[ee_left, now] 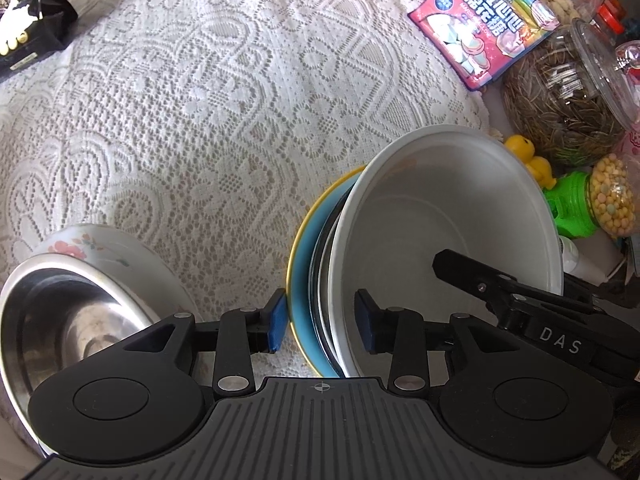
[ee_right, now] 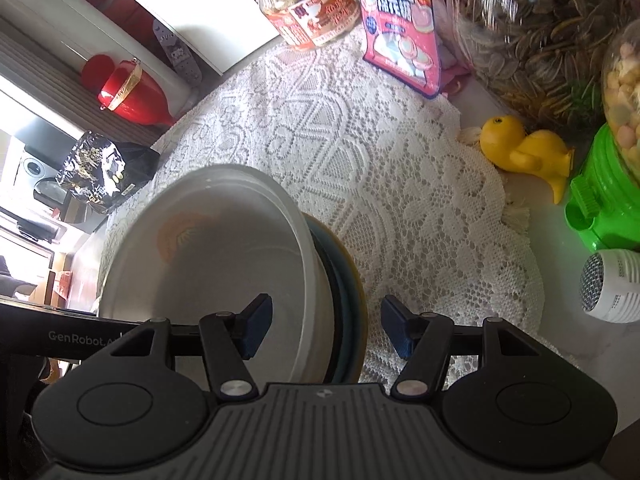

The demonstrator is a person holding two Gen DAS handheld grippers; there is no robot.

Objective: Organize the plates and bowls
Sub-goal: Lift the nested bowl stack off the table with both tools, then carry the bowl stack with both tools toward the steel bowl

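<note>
On the far left, a shiny metal bowl (ee_left: 60, 320) sits inside a white bowl with pink flowers (ee_left: 108, 248) on the lace cloth (ee_left: 224, 112) that covers the table. Next comes the left gripper (ee_left: 321, 322). Its blue pads stand on both sides of the near edge of a stack: a blue plate with a yellow rim (ee_left: 301, 276), a dark plate (ee_left: 319, 264), and a big white bowl (ee_left: 448, 200) on top. The pads look just clear of the stack. The right gripper (ee_right: 326, 330) has one finger (ee_right: 256, 320) inside the white bowl (ee_right: 208, 256) and one outside the stack, with room to spare. Further right are a pink candy bag (ee_left: 484, 24), a jar of sunflower seeds (ee_left: 560, 100), a yellow toy duck (ee_right: 520, 152) and a green toy (ee_right: 604, 204).
</note>
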